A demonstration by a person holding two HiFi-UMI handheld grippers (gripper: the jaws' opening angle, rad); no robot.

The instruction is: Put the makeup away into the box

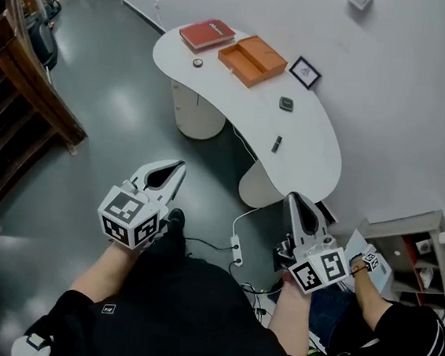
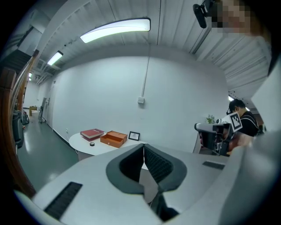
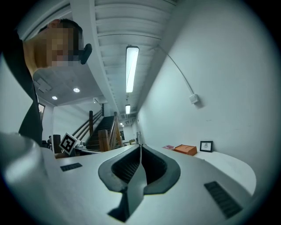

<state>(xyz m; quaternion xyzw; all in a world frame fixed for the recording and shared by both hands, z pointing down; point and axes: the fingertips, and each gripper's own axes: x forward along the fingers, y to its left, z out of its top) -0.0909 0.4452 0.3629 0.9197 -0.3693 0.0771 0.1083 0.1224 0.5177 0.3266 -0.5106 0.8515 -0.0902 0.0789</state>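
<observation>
A white curved table [image 1: 304, 154] stands ahead, well beyond both grippers. On it lie an open orange box [image 1: 252, 59], a small round compact [image 1: 197, 62], a dark square compact [image 1: 286, 103] and a thin dark makeup stick [image 1: 276, 143]. My left gripper [image 1: 179, 165] hangs over the grey floor, short of the table, shut and empty. My right gripper [image 1: 292, 197] is shut and empty near the table's near end. In the left gripper view the shut left gripper [image 2: 143, 148] points toward the orange box [image 2: 113, 139]. In the right gripper view the shut right gripper [image 3: 140, 148] has the orange box [image 3: 186, 150] off to its right.
A red book [image 1: 207, 34] and a small picture frame [image 1: 305, 72] share the table. A power strip [image 1: 236, 250] with cables lies on the floor between my grippers. A wooden staircase [image 1: 26, 89] rises at left. A low shelf [image 1: 413, 248] and another person's arm [image 1: 386, 309] are at lower right.
</observation>
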